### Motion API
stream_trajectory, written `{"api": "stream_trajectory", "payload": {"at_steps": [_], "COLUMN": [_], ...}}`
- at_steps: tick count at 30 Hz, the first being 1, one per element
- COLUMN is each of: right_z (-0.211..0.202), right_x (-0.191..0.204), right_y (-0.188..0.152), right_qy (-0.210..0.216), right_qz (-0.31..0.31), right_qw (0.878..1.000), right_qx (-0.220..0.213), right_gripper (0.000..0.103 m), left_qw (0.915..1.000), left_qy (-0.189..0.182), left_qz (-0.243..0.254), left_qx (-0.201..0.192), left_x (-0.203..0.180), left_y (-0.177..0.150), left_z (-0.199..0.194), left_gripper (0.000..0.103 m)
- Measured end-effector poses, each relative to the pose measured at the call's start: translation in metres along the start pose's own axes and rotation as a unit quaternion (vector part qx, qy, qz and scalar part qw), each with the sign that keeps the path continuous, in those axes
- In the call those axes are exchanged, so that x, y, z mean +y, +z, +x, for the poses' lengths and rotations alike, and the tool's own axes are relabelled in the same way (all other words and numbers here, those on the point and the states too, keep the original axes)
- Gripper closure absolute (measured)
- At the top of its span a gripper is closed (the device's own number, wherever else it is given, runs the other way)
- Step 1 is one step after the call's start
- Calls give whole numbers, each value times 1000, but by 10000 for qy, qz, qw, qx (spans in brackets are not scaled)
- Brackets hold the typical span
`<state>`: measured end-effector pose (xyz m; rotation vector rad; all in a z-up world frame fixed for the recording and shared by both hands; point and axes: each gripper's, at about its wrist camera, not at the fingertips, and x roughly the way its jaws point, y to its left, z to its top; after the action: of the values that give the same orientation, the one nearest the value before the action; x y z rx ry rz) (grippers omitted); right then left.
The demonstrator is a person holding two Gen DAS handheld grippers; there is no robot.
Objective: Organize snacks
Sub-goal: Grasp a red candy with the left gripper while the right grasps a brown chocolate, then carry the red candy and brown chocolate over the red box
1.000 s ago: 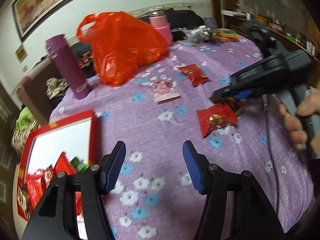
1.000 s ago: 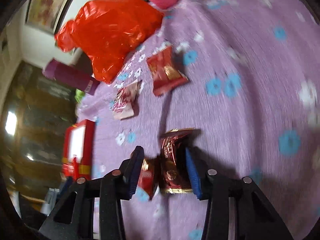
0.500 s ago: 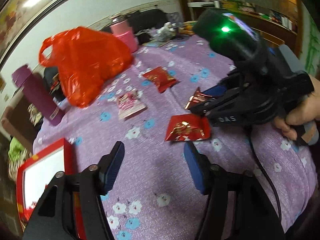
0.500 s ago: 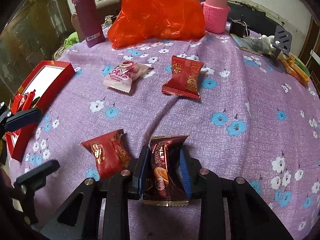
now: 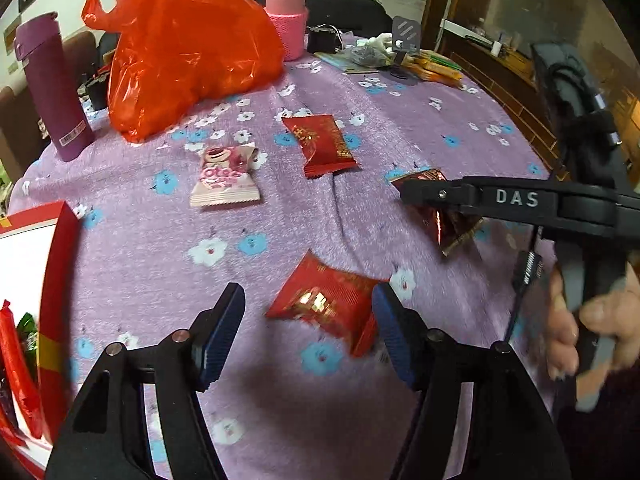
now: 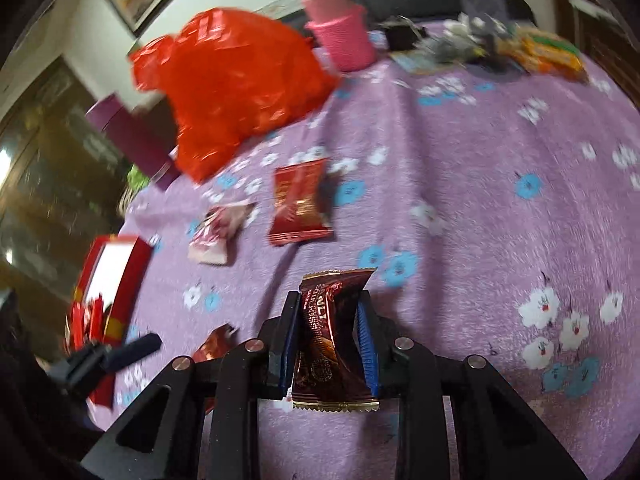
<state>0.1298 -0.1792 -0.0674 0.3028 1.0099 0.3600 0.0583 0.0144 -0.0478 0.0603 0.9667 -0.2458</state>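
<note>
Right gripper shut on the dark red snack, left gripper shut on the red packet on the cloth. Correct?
Not quite. The left gripper is open: in the left wrist view its jaws stand apart around the red packet, which lies loose on the cloth. The right gripper is indeed shut on the dark red snack.

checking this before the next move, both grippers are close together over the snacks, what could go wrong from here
1. The right gripper pinches the dark red packet hard enough to crumple it, so its contents may be crushed.
2. The open left gripper hovers at the red packet near the right one; carrying to the red box could make them collide.
</note>
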Motion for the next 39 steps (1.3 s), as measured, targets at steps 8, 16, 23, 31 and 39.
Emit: {"api": "stream_trajectory", "payload": {"at_steps": [8,16,23,31,39], "right_z": [-4,0,2,8,5], "right_x": [2,8,22,32,28], "right_y": [-1,-3,-8,-13,-11], "right_qy": [116,126,492,947,1236], "right_qz": [46,-29,-204,-244,-89], "right_qw": [9999,9999,9986,9952,9922], "right_qx": [-50,21,47,61,-118], "right_gripper": [75,75,75,75,75], "left_qw": [9998,9998,9985,9926,9843], "left_qy": [2,5,239,707,1112], "left_qz": [174,134,-90,-257,-629], "left_qx": [6,-169,-493,-951,-1214], "left_x": [-7,1,23,54,90], "left_y": [-4,-10,-12,-28,-41], "left_z": [23,16,-12,-62,-99], "left_gripper": [65,78,80,80,80]}}
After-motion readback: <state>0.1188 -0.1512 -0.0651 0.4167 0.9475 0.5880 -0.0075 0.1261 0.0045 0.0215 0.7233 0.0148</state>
